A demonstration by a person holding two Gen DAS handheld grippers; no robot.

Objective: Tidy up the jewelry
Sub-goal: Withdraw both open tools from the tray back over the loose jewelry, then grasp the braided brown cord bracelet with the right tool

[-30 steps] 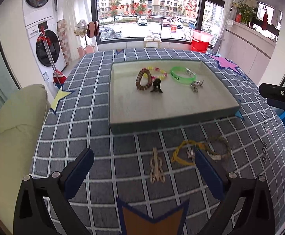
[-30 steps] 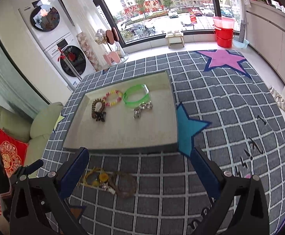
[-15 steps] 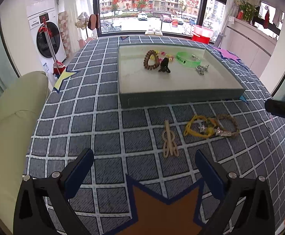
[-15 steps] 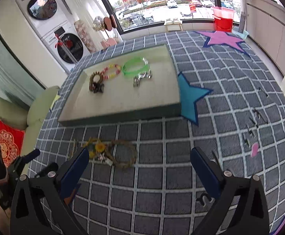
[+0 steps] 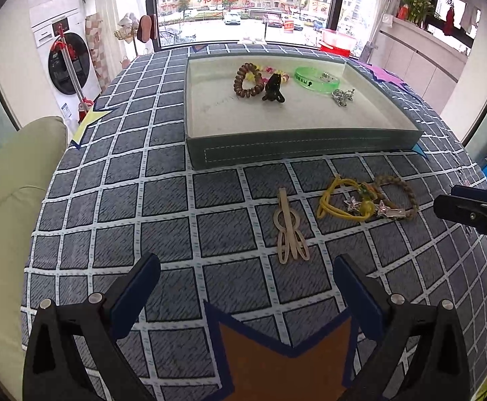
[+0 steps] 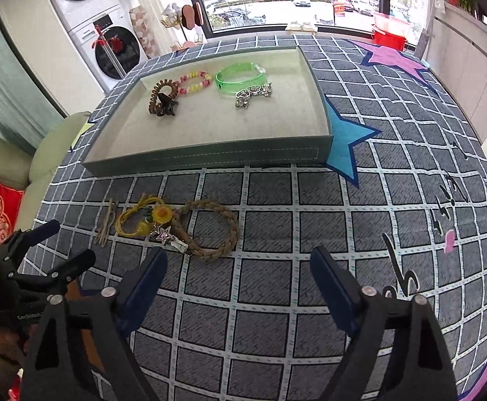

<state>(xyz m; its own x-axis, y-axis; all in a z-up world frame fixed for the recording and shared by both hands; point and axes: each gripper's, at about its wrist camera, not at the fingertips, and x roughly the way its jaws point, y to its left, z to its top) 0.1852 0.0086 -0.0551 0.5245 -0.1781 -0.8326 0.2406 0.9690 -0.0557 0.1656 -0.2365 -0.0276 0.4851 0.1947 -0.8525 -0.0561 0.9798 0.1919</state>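
A grey-green tray (image 5: 303, 147) (image 6: 210, 157) holds a brown coil bracelet (image 5: 248, 82), a black clip (image 5: 272, 88), a bead bracelet (image 6: 195, 82), a green bangle (image 5: 317, 80) (image 6: 240, 78) and a silver charm (image 5: 342, 95). On the checked cloth in front of the tray lie a beige hair clip (image 5: 288, 225) (image 6: 106, 222), a yellow cord tie with star clips (image 5: 353, 202) (image 6: 146, 220) and a brown braided band (image 5: 398, 193) (image 6: 213, 230). My left gripper (image 5: 248, 280) is open and empty, just short of the beige clip. My right gripper (image 6: 238, 274) is open and empty, close to the braided band.
The cloth-covered table (image 5: 143, 200) ends at a green sofa (image 5: 6, 207) on the left. A washer stack (image 5: 63, 53) and a window stand behind. A blue star patch (image 6: 347, 140) lies right of the tray.
Both grippers have come lower and closer to the loose pieces in front of the tray. Both jaws stay open. Nothing on the table has moved.
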